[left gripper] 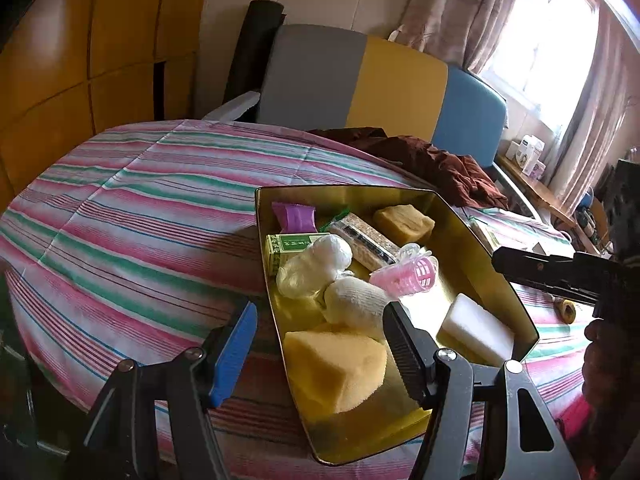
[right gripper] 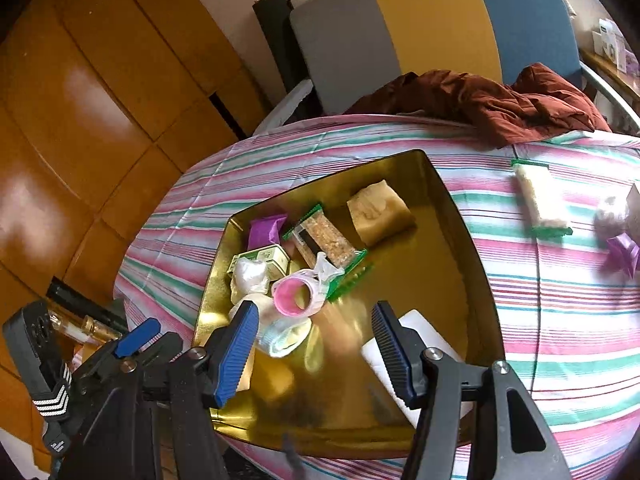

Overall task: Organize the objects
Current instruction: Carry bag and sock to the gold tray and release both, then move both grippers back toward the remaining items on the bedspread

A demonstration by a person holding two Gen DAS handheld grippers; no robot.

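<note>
A gold metal tray [left gripper: 480, 256] [right gripper: 452, 248] lies on the striped bed. It holds a pink hair roller [left gripper: 404, 276] [right gripper: 294, 294], a yellow sponge [left gripper: 336, 364], a white sponge [left gripper: 476, 330] [right gripper: 416, 332], white socks [left gripper: 356, 306], a tan soap block [left gripper: 404, 222] [right gripper: 378, 214], a snack bar [left gripper: 364, 242] [right gripper: 324, 242], a green box [left gripper: 290, 246] and a purple packet [left gripper: 296, 216] [right gripper: 266, 230]. My left gripper [left gripper: 320, 348] is open and empty at the tray's near left edge. My right gripper [right gripper: 314, 348] is open and empty above the tray's near end.
A clear packet with green ends [right gripper: 540, 198] and a purple packet [right gripper: 622, 254] lie on the bedsheet [left gripper: 132, 208] right of the tray. A brown garment [right gripper: 500, 98] lies at the headboard [left gripper: 360, 80]. A wooden wardrobe [right gripper: 80, 120] stands left.
</note>
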